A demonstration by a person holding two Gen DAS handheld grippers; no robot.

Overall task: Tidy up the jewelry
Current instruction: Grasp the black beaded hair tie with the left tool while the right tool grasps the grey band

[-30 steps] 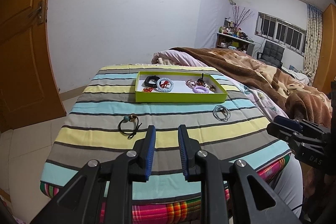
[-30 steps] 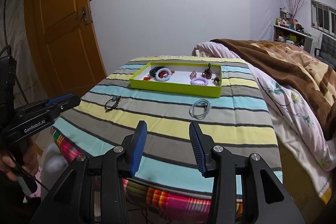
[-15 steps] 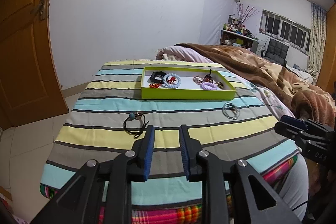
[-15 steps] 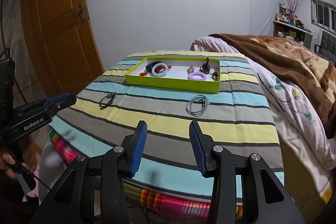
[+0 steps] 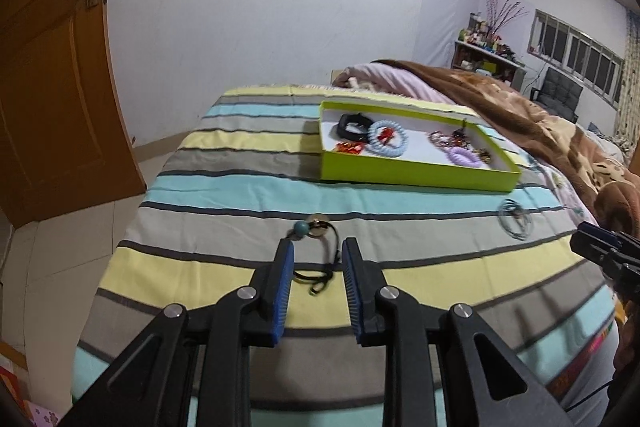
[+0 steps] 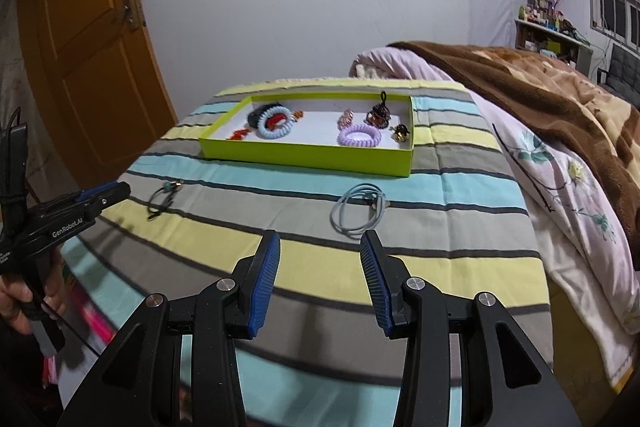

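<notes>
A black cord bracelet with a teal bead (image 5: 316, 251) lies on the striped cloth. My left gripper (image 5: 317, 251) is open, its fingers on either side of the cord, just above it. The bracelet also shows in the right wrist view (image 6: 164, 197). A grey cord necklace (image 6: 360, 211) lies coiled on the cloth just beyond my right gripper (image 6: 320, 247), which is open and empty. It also shows in the left wrist view (image 5: 516, 221). A lime green tray (image 6: 312, 151) holds several hair ties and trinkets; it also shows in the left wrist view (image 5: 416, 177).
The striped cloth (image 6: 460, 259) covers a table beside a bed with a brown blanket (image 6: 540, 95). An orange door (image 5: 48, 75) stands at the left. The table edge drops to a tiled floor (image 5: 52, 259) on the left.
Both grippers have moved forward over the table. My left gripper has come down around the black cord bracelet. My right gripper has come close to the grey necklace.
</notes>
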